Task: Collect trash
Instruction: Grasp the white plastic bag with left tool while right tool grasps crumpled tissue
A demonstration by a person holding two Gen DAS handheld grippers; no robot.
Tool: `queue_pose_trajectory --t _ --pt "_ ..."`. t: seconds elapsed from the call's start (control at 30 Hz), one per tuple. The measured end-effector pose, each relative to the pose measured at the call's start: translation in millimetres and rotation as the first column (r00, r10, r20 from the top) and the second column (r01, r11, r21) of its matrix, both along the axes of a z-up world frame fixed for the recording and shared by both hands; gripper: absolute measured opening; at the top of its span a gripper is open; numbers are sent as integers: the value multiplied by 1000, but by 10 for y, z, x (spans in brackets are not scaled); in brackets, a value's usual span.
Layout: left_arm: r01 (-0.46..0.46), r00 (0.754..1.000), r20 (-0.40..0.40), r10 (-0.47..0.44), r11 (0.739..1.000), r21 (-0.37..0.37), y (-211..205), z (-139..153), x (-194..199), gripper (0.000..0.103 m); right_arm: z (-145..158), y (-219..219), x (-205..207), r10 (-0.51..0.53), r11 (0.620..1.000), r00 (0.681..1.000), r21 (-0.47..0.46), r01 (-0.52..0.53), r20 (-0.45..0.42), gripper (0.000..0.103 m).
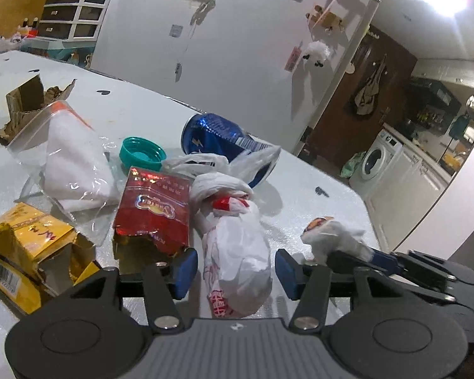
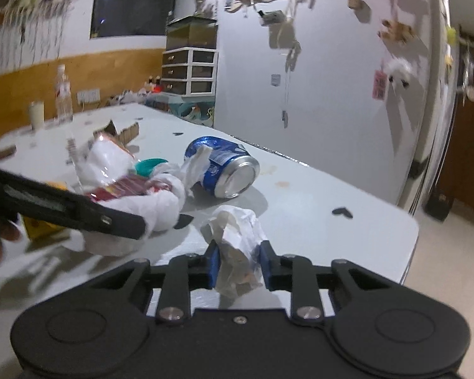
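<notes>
A knotted white plastic bag [image 1: 237, 252] with red print lies on the white table [image 1: 303, 186] between the blue pads of my left gripper [image 1: 235, 271]. A sliver of gap shows on each side, so it stands open around the bag. My right gripper [image 2: 239, 263] is shut on a crumpled white wrapper [image 2: 237, 237], its pads pressing both sides. The left wrist view shows that wrapper [image 1: 331, 237] at the right, in the right gripper [image 1: 363, 255]. Beyond lie a dented blue can [image 1: 218, 139], a teal cap [image 1: 140, 153], a red packet [image 1: 154, 208] and a torn yellow box [image 1: 25, 246].
A clear zip bag with white tissue [image 1: 66, 158] and torn cardboard [image 1: 25, 101] lie further left. A water bottle [image 2: 63, 94] and a white cup [image 2: 36, 113] stand at the table's far end. The rounded table corner [image 2: 410, 230] drops off to the right, near a white cabinet [image 2: 331, 94].
</notes>
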State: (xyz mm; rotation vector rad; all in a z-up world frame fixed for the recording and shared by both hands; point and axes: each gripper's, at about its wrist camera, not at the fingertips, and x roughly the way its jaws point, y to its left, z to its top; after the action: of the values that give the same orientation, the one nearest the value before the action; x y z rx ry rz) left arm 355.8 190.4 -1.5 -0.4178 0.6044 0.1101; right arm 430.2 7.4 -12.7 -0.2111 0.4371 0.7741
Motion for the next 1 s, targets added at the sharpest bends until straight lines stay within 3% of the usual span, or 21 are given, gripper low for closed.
queue_pose_trajectory --t 0.1,0.13,0.17,0.27,0.43,0.77,1.0 --pt "-4 1000 -3 4 1000 29 -24 -22 47 53 18 -23 -55 -6 999 998 44 8 -55 26" --pt "-5 1000 -4 6 999 37 -30 -24 55 51 19 -29 -76 -8 999 998 53 12 -70 26" --pt "-1 1000 -7 2 999 46 -42 -25 60 41 20 -28 -98 -14 998 996 59 19 -83 26" --pt "7 1000 -12 -6 997 77 -74 -29 56 36 23 -18 -156 -37 997 995 62 43 -97 26" --pt "52 998 23 -55 990 129 -191 56 -30 35 41 -24 -222 -67 994 991 81 77 -117 26" --pt "46 993 94 -72 966 254 -435 261 -230 35 255 -333 -397 -149 978 986 138 159 -80 26" --pt "92 982 130 -134 953 290 -728 368 -356 35 373 -621 -561 -196 967 979 156 202 -50 26"
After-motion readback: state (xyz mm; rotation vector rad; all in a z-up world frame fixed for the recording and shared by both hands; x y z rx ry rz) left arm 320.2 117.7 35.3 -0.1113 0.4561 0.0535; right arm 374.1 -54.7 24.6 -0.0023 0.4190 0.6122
